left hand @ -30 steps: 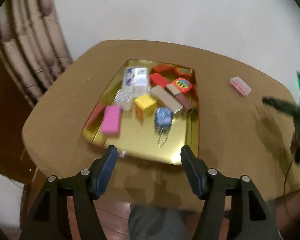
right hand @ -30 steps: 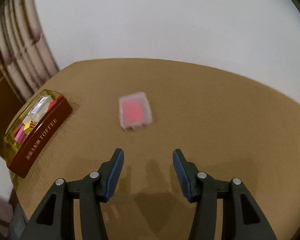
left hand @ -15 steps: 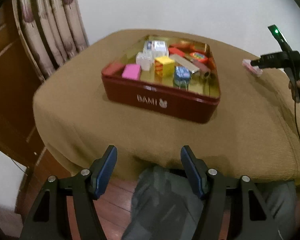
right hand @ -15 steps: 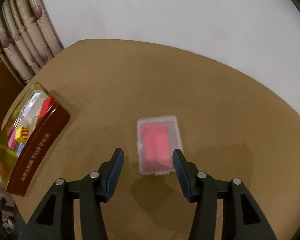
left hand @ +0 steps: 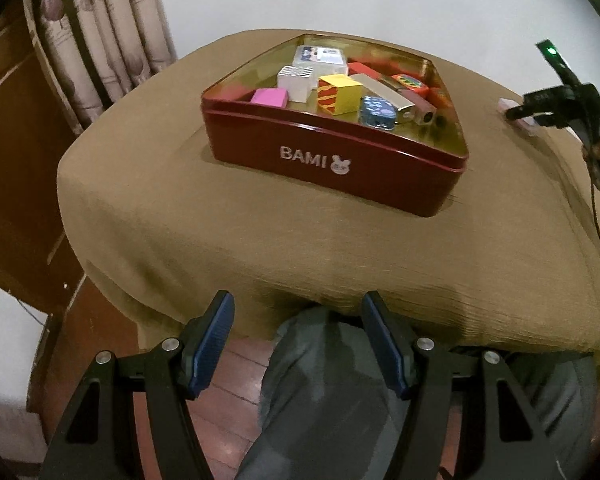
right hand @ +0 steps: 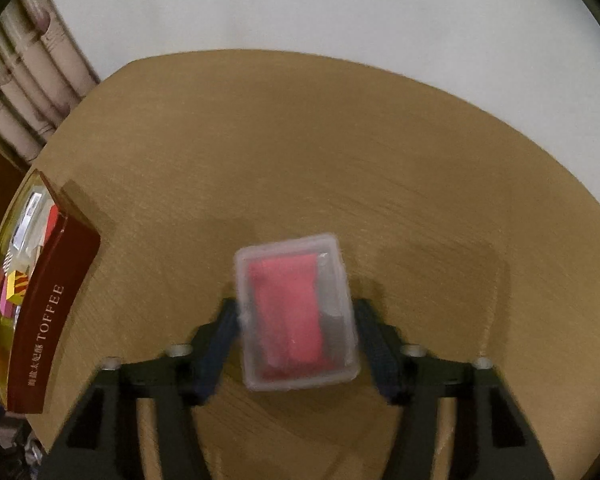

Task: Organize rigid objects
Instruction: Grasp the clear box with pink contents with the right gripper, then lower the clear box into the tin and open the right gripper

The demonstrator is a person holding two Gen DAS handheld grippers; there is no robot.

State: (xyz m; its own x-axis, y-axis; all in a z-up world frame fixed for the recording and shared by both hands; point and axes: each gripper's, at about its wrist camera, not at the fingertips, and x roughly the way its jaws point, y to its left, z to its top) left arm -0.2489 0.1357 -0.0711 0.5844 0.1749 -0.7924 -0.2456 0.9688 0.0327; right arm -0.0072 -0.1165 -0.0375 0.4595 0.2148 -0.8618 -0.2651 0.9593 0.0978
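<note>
A clear plastic case (right hand: 296,312) with a pink-red insert lies on the tan table, between the open fingers of my right gripper (right hand: 296,334), which straddles it. Its fingers stand beside the case's sides, apart from them or barely touching. A dark red tin (left hand: 332,160) marked BAMI holds several small blocks, among them a yellow block (left hand: 338,94) and a pink block (left hand: 269,97). The tin also shows at the left in the right wrist view (right hand: 54,304). My left gripper (left hand: 296,344) is open and empty, off the table's near edge above a person's knee.
The table (left hand: 220,240) is covered in tan cloth with rounded corners. Curtains (left hand: 112,28) and a wooden door stand at the left. The right gripper's body (left hand: 568,100) shows at the right in the left wrist view, over the case (left hand: 516,118).
My right gripper moved forward and down until the clear case sits between its fingers. My left gripper drew back and lowered, off the table's edge.
</note>
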